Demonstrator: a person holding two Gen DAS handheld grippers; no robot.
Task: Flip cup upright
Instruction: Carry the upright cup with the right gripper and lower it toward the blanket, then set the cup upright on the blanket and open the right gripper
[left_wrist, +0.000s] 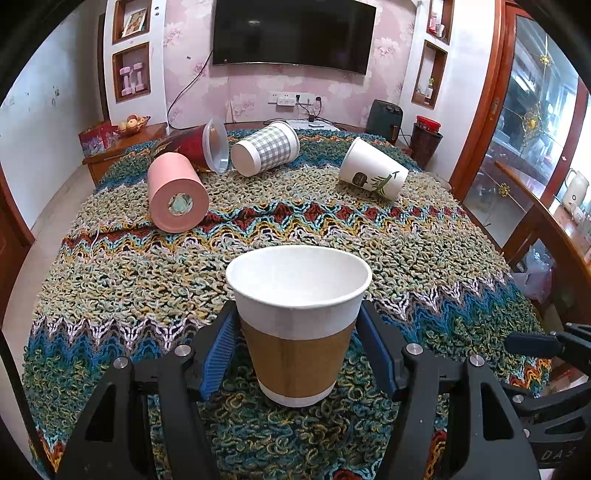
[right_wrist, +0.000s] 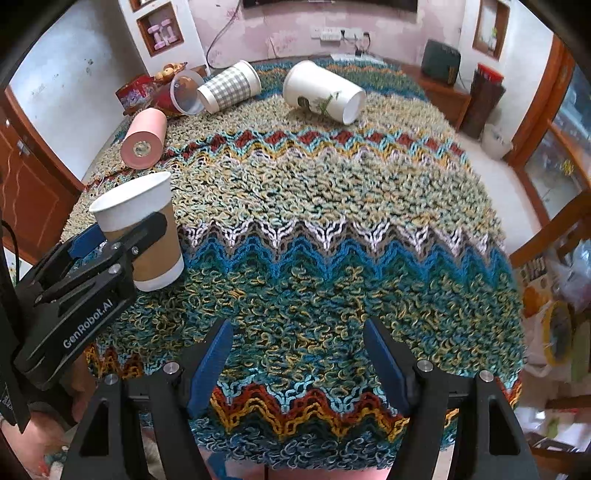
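Note:
A white paper cup with a brown sleeve (left_wrist: 298, 325) stands upright on the knitted blanket (left_wrist: 424, 258), mouth up. My left gripper (left_wrist: 297, 325) has its blue pads on either side of the cup; small gaps show, so it looks open around it. In the right wrist view the same cup (right_wrist: 147, 236) stands at the left with the left gripper (right_wrist: 122, 240) around it. My right gripper (right_wrist: 297, 354) is open and empty above the blanket's near edge.
Several cups lie on their sides at the far end: a pink one (left_wrist: 176, 194), a clear-rimmed red one (left_wrist: 201, 146), a checked one (left_wrist: 266, 147), and a white one with a green print (left_wrist: 373, 170). Wooden cabinets flank the table.

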